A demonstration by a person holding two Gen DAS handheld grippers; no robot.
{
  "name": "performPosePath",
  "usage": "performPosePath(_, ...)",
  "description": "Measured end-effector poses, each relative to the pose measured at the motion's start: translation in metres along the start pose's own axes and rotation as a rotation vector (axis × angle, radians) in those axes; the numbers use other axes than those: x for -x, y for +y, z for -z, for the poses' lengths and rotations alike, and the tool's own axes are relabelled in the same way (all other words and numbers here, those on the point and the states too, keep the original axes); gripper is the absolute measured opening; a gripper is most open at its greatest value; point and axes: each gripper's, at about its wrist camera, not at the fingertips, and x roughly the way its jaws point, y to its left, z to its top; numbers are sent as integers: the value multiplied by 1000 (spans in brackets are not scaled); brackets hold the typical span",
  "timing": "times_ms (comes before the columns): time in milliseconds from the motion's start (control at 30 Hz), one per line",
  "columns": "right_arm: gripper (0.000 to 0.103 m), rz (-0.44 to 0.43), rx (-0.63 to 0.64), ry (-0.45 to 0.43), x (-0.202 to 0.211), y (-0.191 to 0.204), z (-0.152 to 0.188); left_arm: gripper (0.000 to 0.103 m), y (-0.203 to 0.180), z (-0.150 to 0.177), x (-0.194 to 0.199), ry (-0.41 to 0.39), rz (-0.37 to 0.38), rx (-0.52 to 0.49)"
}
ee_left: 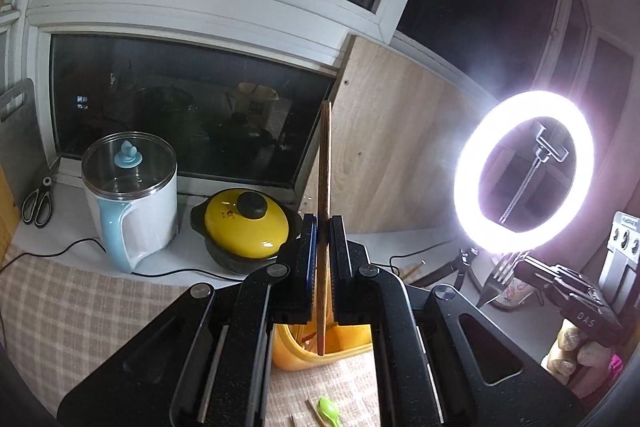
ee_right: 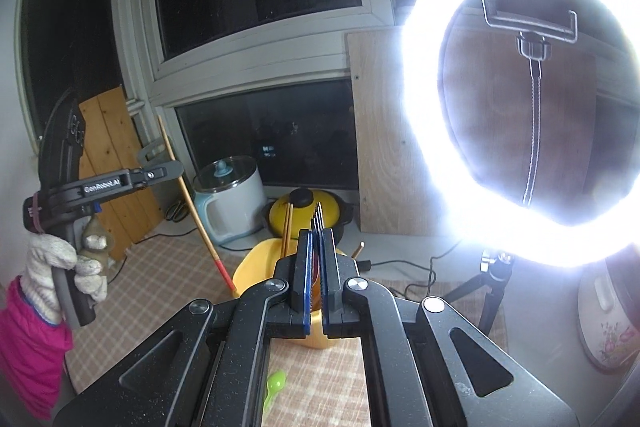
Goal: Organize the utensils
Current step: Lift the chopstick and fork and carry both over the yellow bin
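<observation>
Black linkage arms fill the foreground of both wrist views. Left wrist view, left to right: scissors (ee_left: 38, 205) lie at the far edge of the table (ee_left: 80, 315), which carries a checked cloth; beside them stands a white-and-blue electric pot (ee_left: 134, 203) with a glass lid, then a yellow-lidded black casserole (ee_left: 244, 227). At centre, the left claw (ee_left: 322, 263) is clamped on a wooden chopstick (ee_left: 325, 163), held upright, its lower tip hanging over the yellow utensil holder (ee_left: 320, 353) just below the jaws. A green spoon (ee_left: 329, 407) lies on the cloth nearer the camera. Further right glows a ring light (ee_left: 524, 171), and below it the right claw (ee_left: 516, 269) appears from the side, pinching a metal fork (ee_left: 498, 275).

Right wrist view, left to right: a gloved hand (ee_right: 60, 267) with a pink sleeve (ee_right: 28, 347) grips the handle of the left tool, whose jaws hold the chopstick slanting down toward the holder, red tip lowest. The pot and casserole stand behind. At centre, the right claw is closed on the fork, tines pointing up and away, directly above the yellow holder, where two more chopsticks (ee_right: 287, 227) stand. The green spoon lies on the cloth below. The ring light dominates the right side, and a flowered container (ee_right: 608, 331) sits at the far right edge.
</observation>
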Motion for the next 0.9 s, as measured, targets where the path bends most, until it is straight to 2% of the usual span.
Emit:
performPosePath(467, 2, 49, -20, -46, -21, -6, -23, 3, 8, 10, -42, 62, -31, 3)
performPosePath(900, 2, 67, -29, 14, -66, -6, -11, 3, 7, 27, -63, 116, -27, 1)
